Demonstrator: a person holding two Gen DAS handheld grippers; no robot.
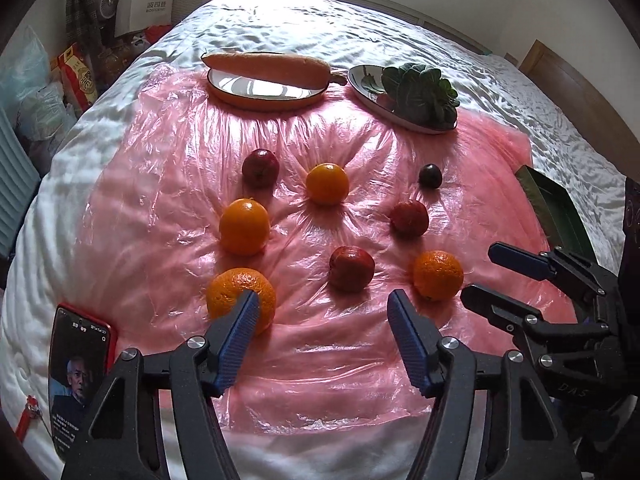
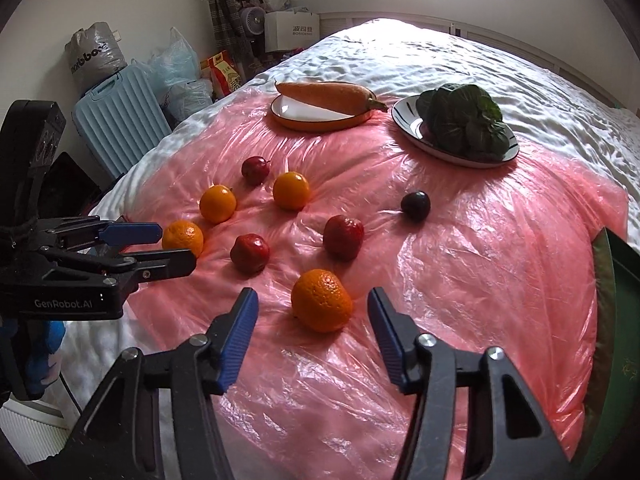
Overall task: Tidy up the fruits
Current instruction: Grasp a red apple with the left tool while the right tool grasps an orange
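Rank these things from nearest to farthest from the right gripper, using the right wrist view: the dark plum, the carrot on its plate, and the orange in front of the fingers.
1. The orange, just ahead of the right gripper, between its open fingers.
2. The dark plum, farther back, to the right.
3. The carrot, at the far end, lying across its plate.

bed (image 1: 400, 16): covered by white quilt | pink plastic sheet (image 1: 320, 344): spread on quilt | phone (image 1: 76, 364): laid at sheet's left edge | green tray (image 1: 556, 212): set at right edge
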